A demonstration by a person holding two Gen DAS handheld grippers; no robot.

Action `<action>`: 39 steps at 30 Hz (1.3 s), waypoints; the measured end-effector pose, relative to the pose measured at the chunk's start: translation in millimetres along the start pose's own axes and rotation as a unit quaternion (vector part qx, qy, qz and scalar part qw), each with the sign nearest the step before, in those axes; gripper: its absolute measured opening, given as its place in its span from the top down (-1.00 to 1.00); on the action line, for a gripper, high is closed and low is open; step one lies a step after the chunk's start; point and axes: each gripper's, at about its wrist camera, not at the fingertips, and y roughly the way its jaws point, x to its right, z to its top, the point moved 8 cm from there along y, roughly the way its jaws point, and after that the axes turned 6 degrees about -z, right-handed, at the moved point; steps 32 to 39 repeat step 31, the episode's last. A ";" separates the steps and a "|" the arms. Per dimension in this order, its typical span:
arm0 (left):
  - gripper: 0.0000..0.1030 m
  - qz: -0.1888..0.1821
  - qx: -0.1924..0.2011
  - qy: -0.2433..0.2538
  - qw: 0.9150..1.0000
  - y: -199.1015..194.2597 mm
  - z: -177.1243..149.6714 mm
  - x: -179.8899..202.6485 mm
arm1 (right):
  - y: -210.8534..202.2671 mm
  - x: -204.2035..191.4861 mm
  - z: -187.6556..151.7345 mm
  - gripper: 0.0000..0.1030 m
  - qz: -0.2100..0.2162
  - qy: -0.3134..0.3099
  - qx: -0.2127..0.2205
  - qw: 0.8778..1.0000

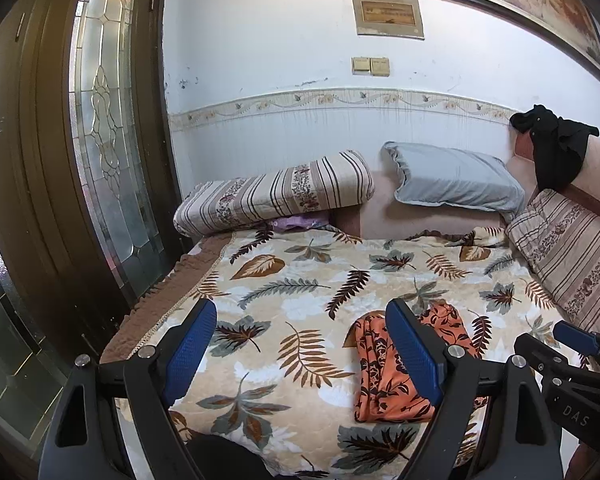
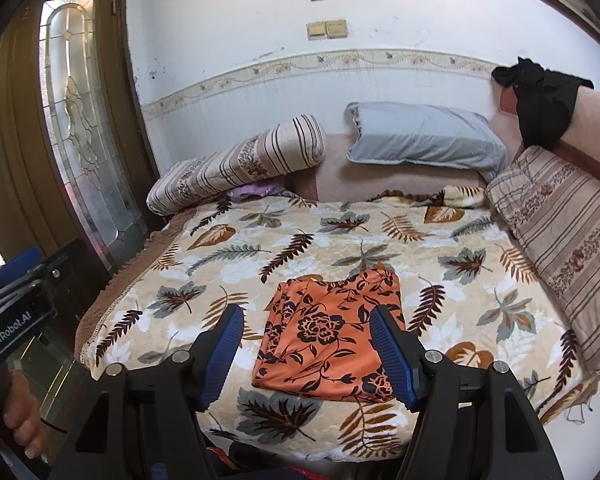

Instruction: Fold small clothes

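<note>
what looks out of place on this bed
A black garment is slung crumpled over the headboard corner, and a purple cloth is stuffed under the striped bolster. The orange floral garment lies neatly folded.

An orange garment (image 2: 328, 336) printed with dark flowers and leaves lies folded into a neat, roughly rectangular packet, flat on the leaf-patterned bedspread (image 2: 260, 264) near the bed's front edge, its long sides running away toward the pillows.
</note>
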 end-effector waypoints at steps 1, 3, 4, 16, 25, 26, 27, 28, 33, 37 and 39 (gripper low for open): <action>-0.69 -0.001 -0.002 0.000 1.000 2.0 0.2 -0.4 | 2.7 0.5 0.6 -0.34 -0.001 0.001 -0.002 1.000; -0.69 -0.002 -0.003 -0.001 1.000 5.6 0.3 0.5 | 7.1 2.0 1.6 -0.34 -0.003 0.001 -0.005 1.000; -0.69 -0.003 -0.003 -0.002 1.000 7.1 0.2 0.0 | 8.8 2.6 2.0 -0.34 -0.004 0.001 -0.006 1.000; -0.69 -0.011 -0.025 -0.017 0.999 41.7 -3.6 -6.6 | 38.6 -7.3 3.9 -0.34 -0.007 -0.009 -0.028 1.000; -0.69 -0.009 -0.051 -0.007 0.999 70.0 -9.4 3.3 | 66.6 2.3 2.2 -0.34 0.002 0.009 -0.048 0.999; -0.69 -0.009 -0.053 -0.006 0.999 72.3 -9.8 5.1 | 70.3 3.3 1.4 -0.34 0.003 0.010 -0.050 0.999; -0.69 -0.011 -0.055 -0.004 0.998 76.6 -10.5 8.7 | 74.2 5.2 0.6 -0.34 0.004 0.011 -0.052 0.999; -0.69 -0.014 -0.056 -0.002 0.998 79.8 -10.9 11.4 | 77.5 6.7 0.1 -0.34 0.004 0.012 -0.053 0.998; -0.69 -0.027 -0.057 0.002 0.998 96.3 -10.9 17.0 | 94.8 22.2 -0.3 -0.34 0.007 0.022 -0.059 0.998; -0.69 -0.027 -0.057 0.002 0.998 96.3 -10.9 17.0 | 94.8 22.2 -0.3 -0.34 0.007 0.022 -0.059 0.998; -0.69 -0.027 -0.057 0.002 0.998 96.3 -10.9 17.0 | 94.8 22.2 -0.3 -0.34 0.007 0.022 -0.059 0.998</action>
